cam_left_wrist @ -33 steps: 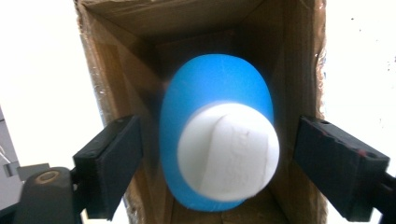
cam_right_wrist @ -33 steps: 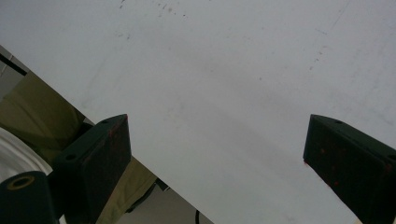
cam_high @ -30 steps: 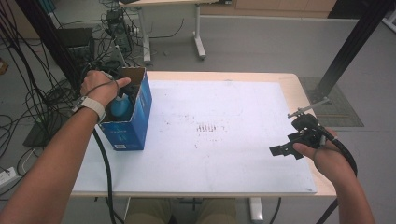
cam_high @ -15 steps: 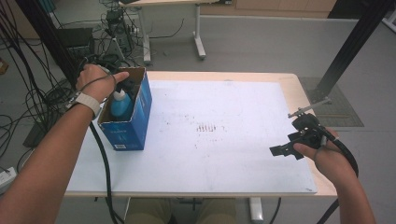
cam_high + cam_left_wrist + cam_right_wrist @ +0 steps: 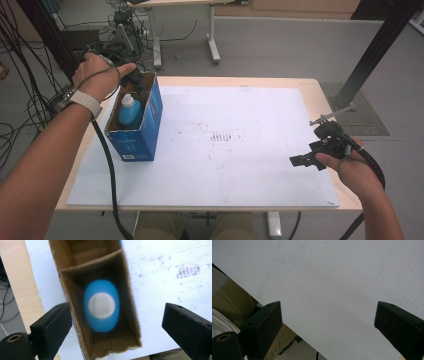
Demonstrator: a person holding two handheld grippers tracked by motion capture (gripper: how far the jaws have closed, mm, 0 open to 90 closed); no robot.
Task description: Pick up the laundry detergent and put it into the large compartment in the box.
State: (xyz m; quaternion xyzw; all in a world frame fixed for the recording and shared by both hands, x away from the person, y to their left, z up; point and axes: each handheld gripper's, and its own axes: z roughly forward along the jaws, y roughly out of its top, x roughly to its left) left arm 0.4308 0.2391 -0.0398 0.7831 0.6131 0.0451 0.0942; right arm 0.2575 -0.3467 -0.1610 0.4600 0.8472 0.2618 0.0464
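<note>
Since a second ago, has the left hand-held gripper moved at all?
Yes. The left hand-held gripper has lifted out of the blue box, off the blue bottle, toward the box's far end; its jaws have just been opening, with nothing between them.

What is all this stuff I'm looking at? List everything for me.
Box: one, blue with brown cardboard inside, open top, left part of the table.
Bottle: one, blue with white cap, upright inside the box.
Board: one, white, faintly marked, covering the table.
Table: one, light wood.
Second table: one, white legs, behind.
Cables: several, black, floor at left.
Left gripper: one, black, fingers open, above the box.
Right gripper: one, black, fingers open, right edge.
</note>
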